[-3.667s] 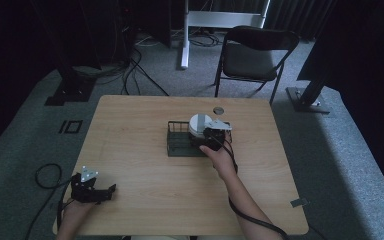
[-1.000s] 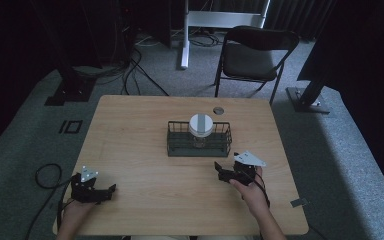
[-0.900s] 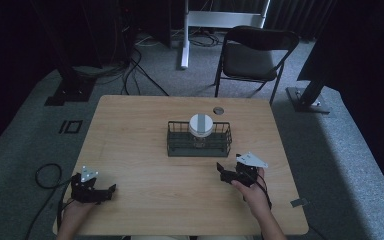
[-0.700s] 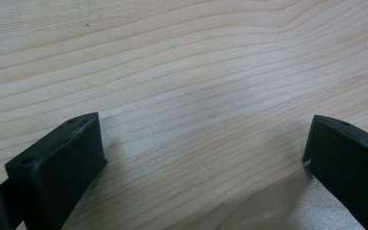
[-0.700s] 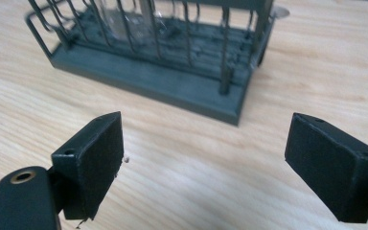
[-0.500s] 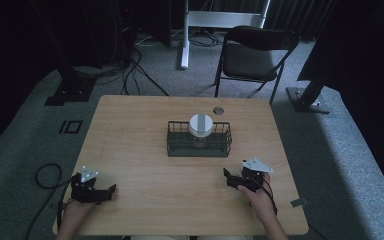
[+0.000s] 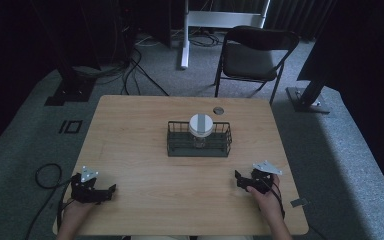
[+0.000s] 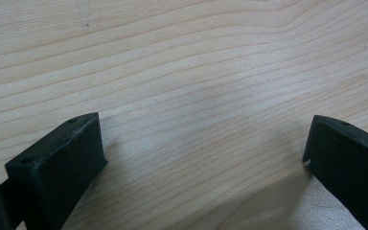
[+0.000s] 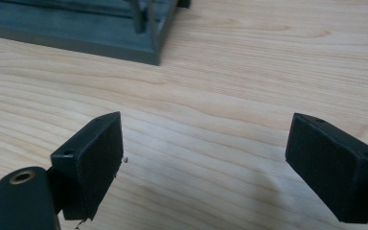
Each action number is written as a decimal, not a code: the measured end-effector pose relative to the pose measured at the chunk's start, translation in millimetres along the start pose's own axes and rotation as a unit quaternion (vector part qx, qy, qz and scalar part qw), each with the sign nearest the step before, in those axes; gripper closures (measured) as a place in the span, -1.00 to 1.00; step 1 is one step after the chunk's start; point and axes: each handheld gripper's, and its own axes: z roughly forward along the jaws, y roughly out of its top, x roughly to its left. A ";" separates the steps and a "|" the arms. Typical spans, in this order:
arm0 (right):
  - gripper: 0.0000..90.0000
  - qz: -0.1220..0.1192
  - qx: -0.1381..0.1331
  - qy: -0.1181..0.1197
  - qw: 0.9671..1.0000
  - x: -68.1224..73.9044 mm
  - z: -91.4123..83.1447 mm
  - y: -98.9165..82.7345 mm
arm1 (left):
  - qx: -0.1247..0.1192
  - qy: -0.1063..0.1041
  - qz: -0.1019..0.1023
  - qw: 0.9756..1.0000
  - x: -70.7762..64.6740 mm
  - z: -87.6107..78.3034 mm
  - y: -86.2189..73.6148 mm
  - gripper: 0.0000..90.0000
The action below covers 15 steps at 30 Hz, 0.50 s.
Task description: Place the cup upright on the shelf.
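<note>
Two grippers rest with jaws wide and empty on the table (image 7: 145,150), the jar (image 7: 200,125) upright in the wire basket (image 7: 198,146) ahead and left of the nearer right gripper (image 7: 246,181), farther ahead-right of the left gripper (image 7: 102,192)

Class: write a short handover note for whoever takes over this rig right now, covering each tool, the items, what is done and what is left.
Left tool: open, empty, resting near the table's near left corner.
Right tool: open, empty, at the near right, apart from the basket.
Jar: upright inside the basket, mid-table.
Done: jar placed in the basket.
Left: seemingly nothing; a small round disc lies behind the basket, untouched.
</note>
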 end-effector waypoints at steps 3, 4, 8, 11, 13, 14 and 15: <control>-0.72 0.008 0.007 -0.014 1.000 -7.0 0.2 -1.2 | 0.000 0.000 0.000 1.000 0.0 0.0 0.0 -0.99; -0.72 0.009 0.006 -0.017 1.000 -8.3 -0.1 -1.3 | 0.000 0.000 0.000 1.000 0.0 0.0 0.0 -0.99; -0.72 0.014 0.014 -0.031 0.999 -14.8 -1.2 -2.3 | 0.000 0.000 0.000 1.000 0.0 0.0 0.0 -0.99; -0.72 0.025 0.025 -0.049 0.998 -24.2 -2.8 -3.7 | 0.000 0.000 0.000 1.000 0.0 0.0 0.0 -0.99; -0.72 0.031 0.032 -0.057 0.997 -28.1 -3.6 -4.6 | 0.000 0.000 0.000 1.000 0.0 0.0 0.0 -0.99; -0.72 0.031 0.032 -0.057 0.997 -28.1 -3.6 -4.6 | 0.000 0.000 0.000 1.000 0.0 0.0 0.0 -0.99; -0.72 0.034 0.038 -0.063 0.997 -31.0 -4.3 -5.2 | 0.000 0.000 0.000 1.000 0.0 0.0 0.0 -0.99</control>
